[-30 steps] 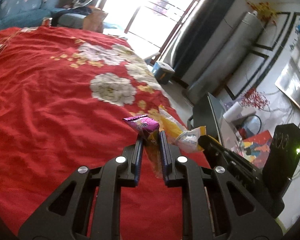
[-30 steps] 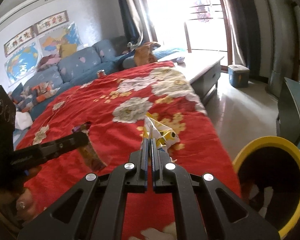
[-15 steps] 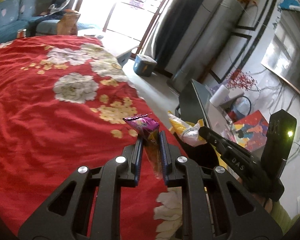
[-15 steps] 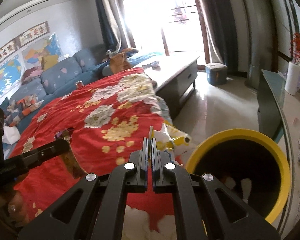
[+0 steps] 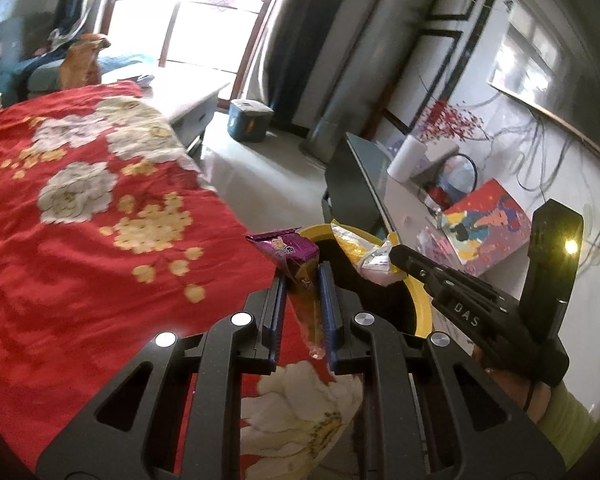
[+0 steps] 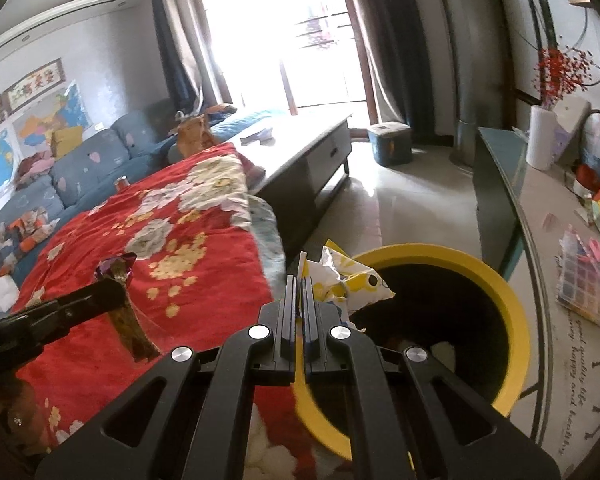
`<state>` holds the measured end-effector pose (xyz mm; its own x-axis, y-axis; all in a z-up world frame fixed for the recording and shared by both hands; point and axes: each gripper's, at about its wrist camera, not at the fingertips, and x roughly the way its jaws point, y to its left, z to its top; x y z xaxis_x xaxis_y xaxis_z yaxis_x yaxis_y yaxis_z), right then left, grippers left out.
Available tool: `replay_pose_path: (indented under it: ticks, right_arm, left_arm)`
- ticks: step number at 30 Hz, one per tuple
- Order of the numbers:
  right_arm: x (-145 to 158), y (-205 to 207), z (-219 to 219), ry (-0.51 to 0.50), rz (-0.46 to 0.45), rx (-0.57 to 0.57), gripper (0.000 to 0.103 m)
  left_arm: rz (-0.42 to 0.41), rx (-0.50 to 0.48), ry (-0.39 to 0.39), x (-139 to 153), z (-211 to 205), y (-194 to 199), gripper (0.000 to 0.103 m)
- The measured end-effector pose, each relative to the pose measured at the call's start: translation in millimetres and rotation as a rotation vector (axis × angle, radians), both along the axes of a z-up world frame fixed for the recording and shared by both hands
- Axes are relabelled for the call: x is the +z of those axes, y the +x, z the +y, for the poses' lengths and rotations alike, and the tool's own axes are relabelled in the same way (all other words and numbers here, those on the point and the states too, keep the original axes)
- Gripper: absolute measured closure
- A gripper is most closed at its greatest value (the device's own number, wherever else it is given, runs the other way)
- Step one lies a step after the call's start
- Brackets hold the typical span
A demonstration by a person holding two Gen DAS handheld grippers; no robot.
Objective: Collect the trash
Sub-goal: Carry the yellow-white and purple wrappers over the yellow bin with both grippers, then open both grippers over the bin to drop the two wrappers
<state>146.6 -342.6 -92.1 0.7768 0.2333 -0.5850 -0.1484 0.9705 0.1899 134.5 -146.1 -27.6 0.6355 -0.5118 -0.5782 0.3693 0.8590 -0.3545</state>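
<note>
My left gripper point(image 5: 304, 280) is shut on a purple and gold snack wrapper point(image 5: 296, 264), which hangs down between its pads at the edge of the red floral blanket point(image 5: 80, 240). My right gripper point(image 6: 299, 280) is shut on a crumpled yellow and white wrapper point(image 6: 348, 280), held just over the near rim of the yellow bin point(image 6: 440, 254). In the left wrist view the right gripper point(image 5: 396, 254) carries that yellow and white wrapper point(image 5: 364, 252) above the yellow bin point(image 5: 420, 300). In the right wrist view the left gripper point(image 6: 116, 284) with the purple wrapper point(image 6: 132, 328) is over the blanket point(image 6: 160, 248).
A dark glass-topped cabinet point(image 6: 500, 184) with papers and a vase stands right of the bin. A low grey coffee table point(image 6: 300, 152) sits beyond the blanket, and a blue sofa point(image 6: 80, 168) lies at the back left. A small blue box point(image 5: 248, 120) rests on the tiled floor.
Both grippers have swept right from over the blanket to the yellow bin, each still holding its wrapper. The bin's opening now lies under the right gripper's wrapper.
</note>
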Motion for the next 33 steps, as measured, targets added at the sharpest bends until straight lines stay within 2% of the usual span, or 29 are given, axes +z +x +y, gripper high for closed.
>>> replay_pose_path:
  ticks: [13,23,33]
  right_arm:
    - [-12,-10,-47,0.042,0.025,-0.079,0.100]
    - [-29,-10,-66,0.076,0.078,-0.103,0.100]
    - [-44,-12,-78,0.103,0.132,-0.120,0.100]
  left_arm:
    - [-0.041,-0.116,0.076,-3,-59,2,0.092]
    - [-0.019,-0.174,0.136,-18,-90,15,0.092]
    - [0.007,-0.229,0.161,-34,-113,29,0.091]
